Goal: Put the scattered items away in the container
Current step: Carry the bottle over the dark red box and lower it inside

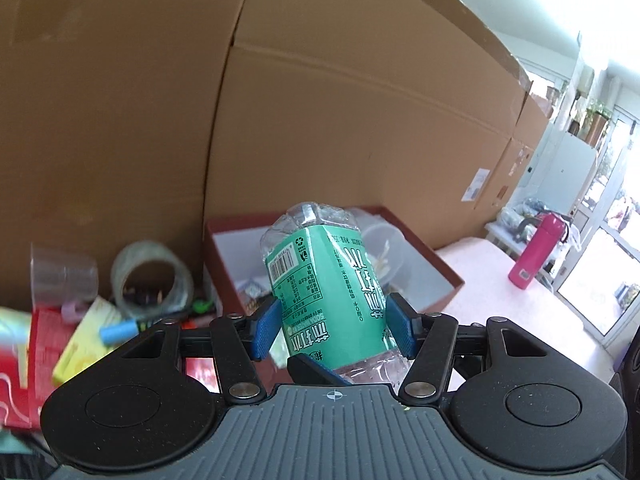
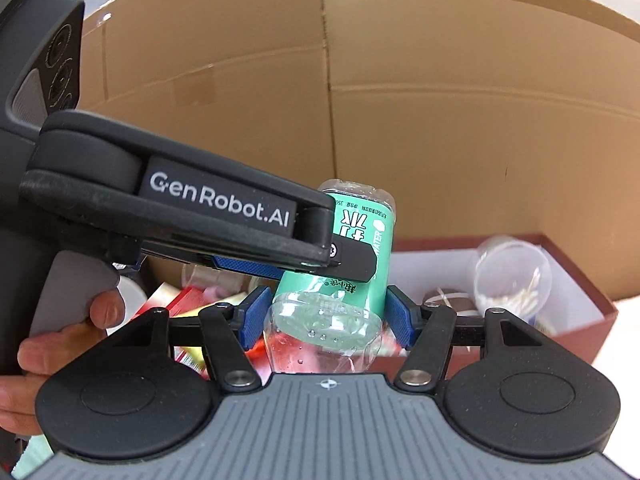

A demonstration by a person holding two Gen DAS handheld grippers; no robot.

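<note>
A clear plastic water bottle with a green label [image 1: 328,292] is held in the air by both grippers. My left gripper [image 1: 332,324] is shut on its labelled body. In the right wrist view the bottle [image 2: 352,264] sits between the blue pads of my right gripper [image 2: 324,320], which is shut on its lower part, with the left gripper [image 2: 224,216] clamped across it from the left. The container, a dark red box with a white inside [image 1: 436,260], lies behind the bottle and shows at the right in the right wrist view [image 2: 576,276].
Left of the box lie a tape roll [image 1: 150,280], a clear cup [image 1: 64,276], a yellow packet [image 1: 86,340] and red packets [image 1: 24,364]. Clear cups [image 2: 512,276] lie inside the box. Tall cardboard boxes [image 1: 320,100] stand behind. A pink flask [image 1: 536,252] stands at the right.
</note>
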